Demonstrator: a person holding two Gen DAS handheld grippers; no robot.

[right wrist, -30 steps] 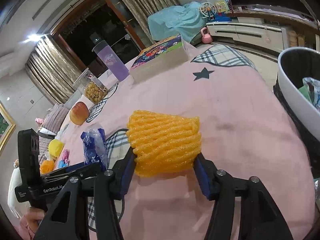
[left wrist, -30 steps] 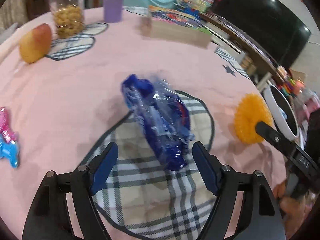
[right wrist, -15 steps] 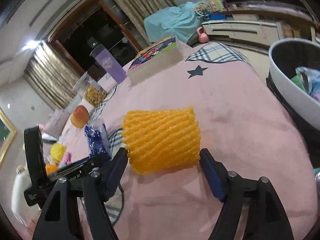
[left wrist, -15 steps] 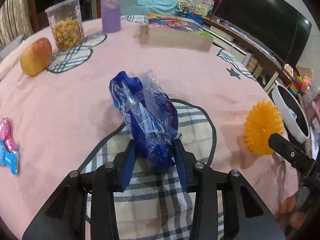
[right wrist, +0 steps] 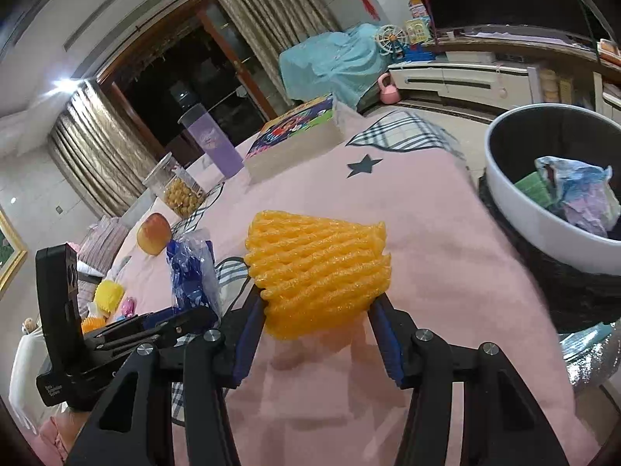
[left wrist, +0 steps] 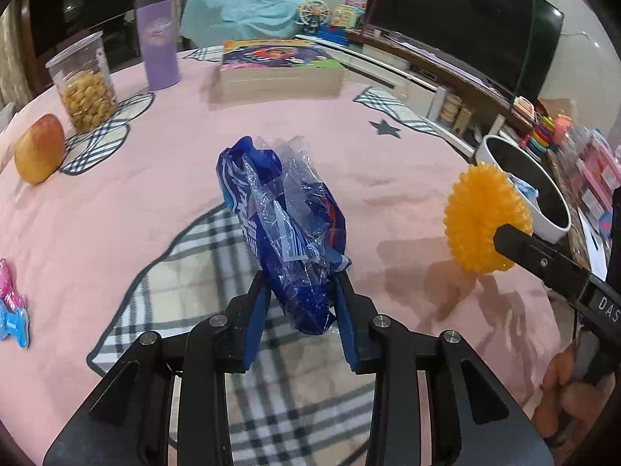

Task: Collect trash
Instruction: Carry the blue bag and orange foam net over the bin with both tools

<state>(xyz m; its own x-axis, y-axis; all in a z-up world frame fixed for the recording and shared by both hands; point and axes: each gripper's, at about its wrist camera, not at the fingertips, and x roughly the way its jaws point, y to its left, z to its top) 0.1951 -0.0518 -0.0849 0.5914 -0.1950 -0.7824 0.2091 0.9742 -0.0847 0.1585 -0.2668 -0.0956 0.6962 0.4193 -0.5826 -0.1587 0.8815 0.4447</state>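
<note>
My left gripper [left wrist: 300,303] is shut on a crumpled blue plastic wrapper [left wrist: 283,229] and holds it just above the pink tablecloth. The wrapper also shows in the right wrist view [right wrist: 192,272]. My right gripper [right wrist: 316,322] is shut on an orange foam fruit net [right wrist: 318,268], lifted off the table; the net also shows in the left wrist view [left wrist: 483,219]. A white trash bin [right wrist: 543,217] with several crumpled wrappers inside stands past the table's right edge, also in the left wrist view [left wrist: 559,223].
On the table stand an apple [left wrist: 39,149], a clear snack jar [left wrist: 85,81], a purple cup [left wrist: 159,42], a flat puzzle box [left wrist: 279,68] and pink and blue toys [left wrist: 11,306]. A TV cabinet [left wrist: 446,73] stands beyond.
My left gripper closed on the blue wrapper and lifted it. My right gripper tightened on the orange net and raised it toward the bin.
</note>
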